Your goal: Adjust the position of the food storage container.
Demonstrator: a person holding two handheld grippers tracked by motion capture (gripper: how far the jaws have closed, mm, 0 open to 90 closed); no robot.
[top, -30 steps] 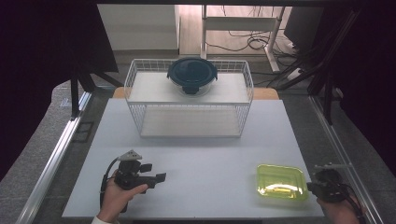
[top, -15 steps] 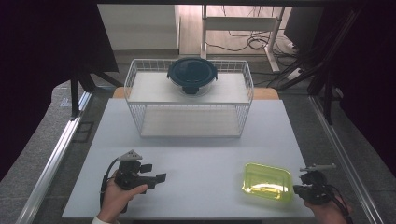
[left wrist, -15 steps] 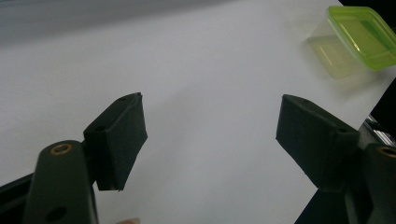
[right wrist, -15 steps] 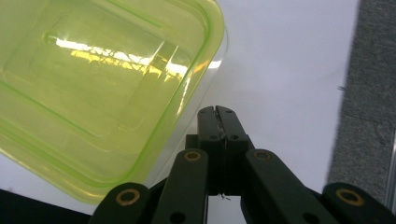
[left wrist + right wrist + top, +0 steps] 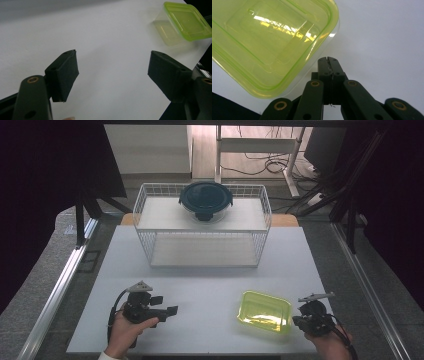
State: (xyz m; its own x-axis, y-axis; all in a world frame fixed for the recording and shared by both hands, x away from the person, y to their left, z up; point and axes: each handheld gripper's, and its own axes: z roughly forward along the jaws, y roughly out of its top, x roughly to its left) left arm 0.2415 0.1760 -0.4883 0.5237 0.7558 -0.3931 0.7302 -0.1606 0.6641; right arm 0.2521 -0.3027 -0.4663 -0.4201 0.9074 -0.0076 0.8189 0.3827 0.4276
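Observation:
A yellow-green lidded plastic box sits on the white table near the front right. My right gripper lies low on the table just right of it, shut with nothing between its jaws. In the right gripper view the closed tips rest against the edge of the box. My left gripper is held at the front left, open and empty, pointing right. Between its jaws there is bare table, and the box lies farther off.
A white wire basket stands at the back middle of the table, with a dark round lidded container on its top shelf. Metal rails run along both table sides. Cables lie on the floor behind.
My right gripper has moved left along the front edge, and the yellow-green box has slid left ahead of it. The left gripper has stayed still.

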